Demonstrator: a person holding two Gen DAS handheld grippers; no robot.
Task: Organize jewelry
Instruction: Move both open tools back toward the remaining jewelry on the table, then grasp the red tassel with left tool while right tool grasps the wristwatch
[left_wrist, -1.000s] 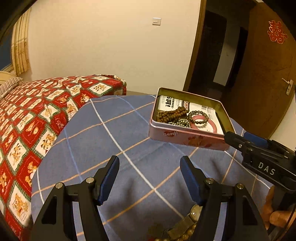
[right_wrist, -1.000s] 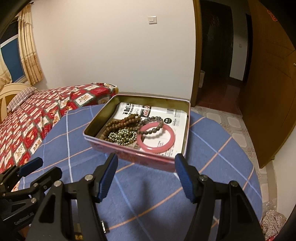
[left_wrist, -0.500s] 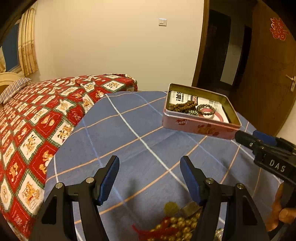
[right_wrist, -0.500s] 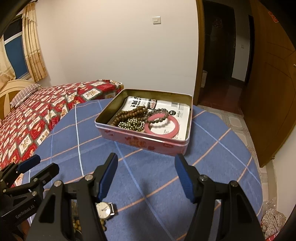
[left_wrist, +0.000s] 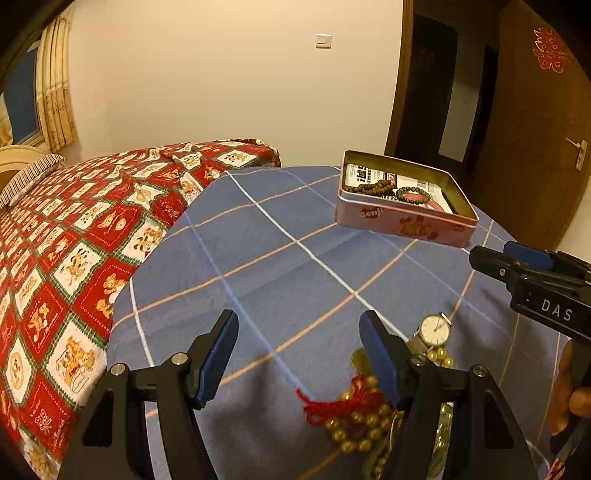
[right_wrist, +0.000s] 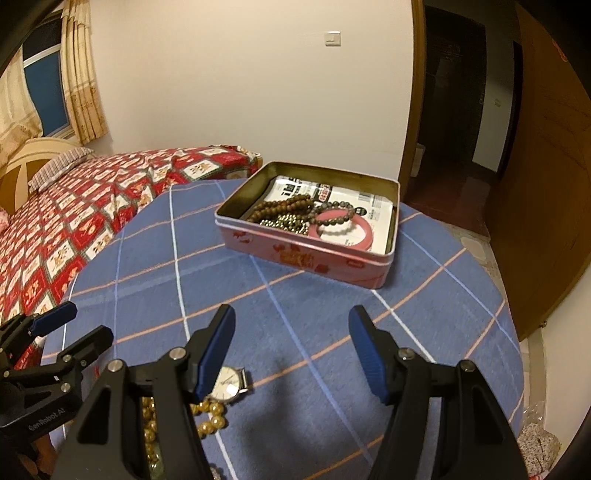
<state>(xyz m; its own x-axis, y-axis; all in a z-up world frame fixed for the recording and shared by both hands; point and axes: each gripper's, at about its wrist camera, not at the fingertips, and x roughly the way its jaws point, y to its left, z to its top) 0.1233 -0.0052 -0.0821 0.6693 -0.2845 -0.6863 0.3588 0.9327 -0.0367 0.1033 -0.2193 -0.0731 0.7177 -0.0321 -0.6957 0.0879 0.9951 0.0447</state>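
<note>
The tin (right_wrist: 306, 254), pink-sided and lidless, sits on the far part of my blue checked tablecloth (right_wrist: 295, 314). Inside it, on a printed paper lining (right_wrist: 373, 210), lie a strand of brown wooden beads (right_wrist: 284, 206), a cluster of small metallic beads (right_wrist: 288, 223), a dark bead bracelet (right_wrist: 334, 216) and a pink bangle (right_wrist: 354, 230), the bracelet resting partly over the bangle.

Near edge of the cloth, well apart from the tin: a wristwatch (right_wrist: 231, 382) with a white dial, touching a heap of gold beads (right_wrist: 210, 417) that carries a red tassel (left_wrist: 332, 404).

My left tongs (left_wrist: 299, 354) hang above the cloth with their blue pads spread wide and nothing between them; the tassel lies just below the right-hand pad. My right tongs (right_wrist: 291, 350) are likewise spread wide and empty, the watch just under their left-hand pad. My right hand (left_wrist: 570, 395) shows at the handle in the left view.

Beyond the table: a bed under a red patterned quilt (left_wrist: 74, 240), a curtained window (right_wrist: 48, 92), a wooden door (left_wrist: 535, 129).
</note>
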